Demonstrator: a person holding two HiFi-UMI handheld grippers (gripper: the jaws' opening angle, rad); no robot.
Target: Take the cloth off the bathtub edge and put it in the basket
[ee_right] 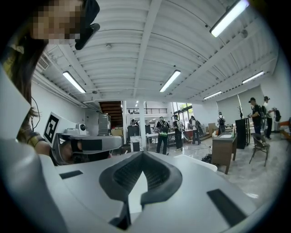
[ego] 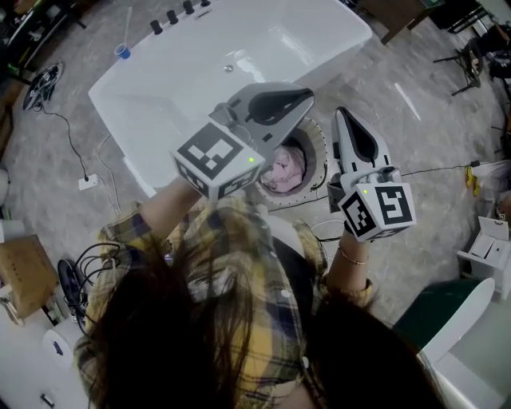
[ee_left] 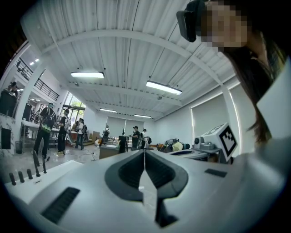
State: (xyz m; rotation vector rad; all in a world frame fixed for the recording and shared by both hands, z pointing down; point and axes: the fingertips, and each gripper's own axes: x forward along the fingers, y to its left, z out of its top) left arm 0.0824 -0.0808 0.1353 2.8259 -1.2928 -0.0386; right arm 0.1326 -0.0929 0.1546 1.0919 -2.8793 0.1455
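A pink cloth (ego: 283,170) lies crumpled inside the round basket (ego: 320,150), which stands on the floor against the near side of the white bathtub (ego: 120,112). Both grippers are held up high, close to the head camera, above the basket. My left gripper (ego: 307,96) is shut with nothing in it, its tips over the tub's near rim. My right gripper (ego: 342,113) is also shut and holds nothing, just right of the basket. In the left gripper view the left gripper (ee_left: 144,152) points level across the hall. The right gripper view shows the right gripper (ee_right: 142,154) doing the same.
Black taps (ego: 180,14) line the tub's far rim, with a blue cup (ego: 121,51) near its left corner. Cables and a power strip (ego: 88,182) lie on the floor at left. A white fixture (ego: 463,319) stands at lower right. Several people (ee_right: 163,132) stand far off in the hall.
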